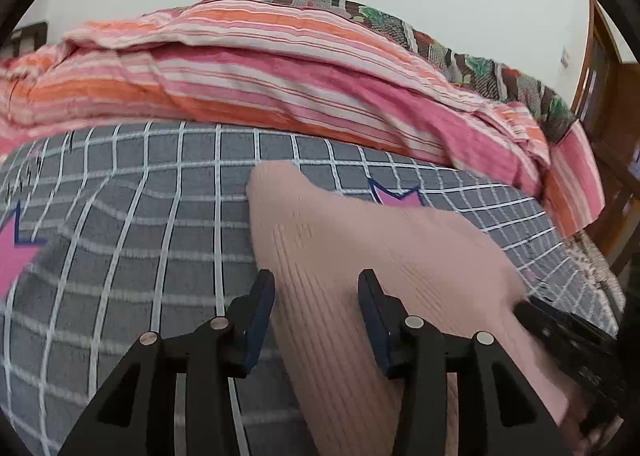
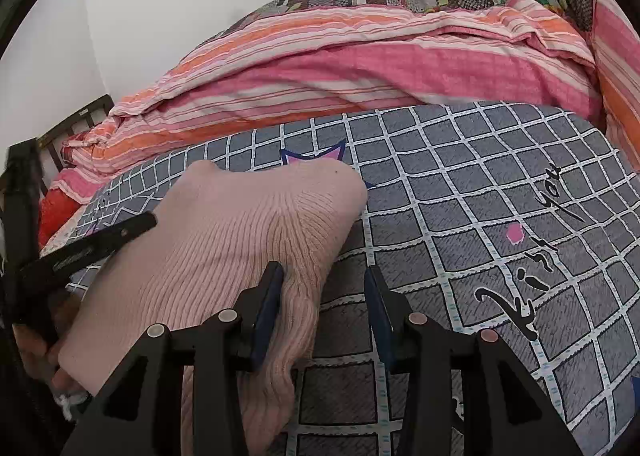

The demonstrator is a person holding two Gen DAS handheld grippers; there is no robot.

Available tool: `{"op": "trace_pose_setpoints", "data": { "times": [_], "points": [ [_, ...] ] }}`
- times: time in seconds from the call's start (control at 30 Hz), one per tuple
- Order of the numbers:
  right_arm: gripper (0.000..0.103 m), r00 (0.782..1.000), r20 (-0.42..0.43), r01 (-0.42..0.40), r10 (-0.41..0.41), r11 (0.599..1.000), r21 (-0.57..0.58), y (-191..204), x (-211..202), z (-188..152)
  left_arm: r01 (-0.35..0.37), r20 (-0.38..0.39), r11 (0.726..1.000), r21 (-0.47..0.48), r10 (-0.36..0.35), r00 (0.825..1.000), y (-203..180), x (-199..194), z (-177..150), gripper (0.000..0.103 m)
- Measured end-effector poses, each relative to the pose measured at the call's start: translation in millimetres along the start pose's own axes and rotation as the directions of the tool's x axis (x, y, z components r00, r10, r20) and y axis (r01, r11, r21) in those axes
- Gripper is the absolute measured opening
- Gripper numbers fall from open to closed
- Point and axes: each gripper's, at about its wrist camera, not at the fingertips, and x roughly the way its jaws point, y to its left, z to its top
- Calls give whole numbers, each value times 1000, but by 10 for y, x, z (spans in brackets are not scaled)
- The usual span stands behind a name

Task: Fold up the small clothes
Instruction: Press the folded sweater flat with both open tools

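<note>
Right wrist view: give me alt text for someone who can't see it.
A pink ribbed knit lies on a grey checked bedsheet, its edge between the right gripper's open jaws. The left gripper reaches in at the left; a striped quilt is bunched behind.

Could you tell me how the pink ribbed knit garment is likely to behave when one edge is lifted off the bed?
The pink knit garment will probably droop: it already sags in soft folds. Its ribbed weave looks stretchy, so it may lengthen. The checked bedsheet looks textured, so it will likely drag, not slide.
</note>
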Motion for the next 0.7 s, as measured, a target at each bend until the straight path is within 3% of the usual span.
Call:
{"op": "trace_pose_setpoints", "data": {
  "times": [0.1,0.27,0.4,0.7],
  "points": [
    [40,1000,0,6,-6,1000,-3,11,-9,-3,15,10,999,-44,-15,1000,-20,-149,-161,48],
    [40,1000,3,9,-9,1000,-2,14,-24,-15,-28,47,999,-31,30,998,-132,-327,-348,51],
    [40,1000,12,16,-16,1000,-4,20,-36,-37,-68,56,998,-18,69,996,-151,-323,-357,56],
    [40,999,39,37,-36,999,-19,39,-51,-64,-60,46,998,-21,61,997,-127,-336,-349,57]
  ]
}}
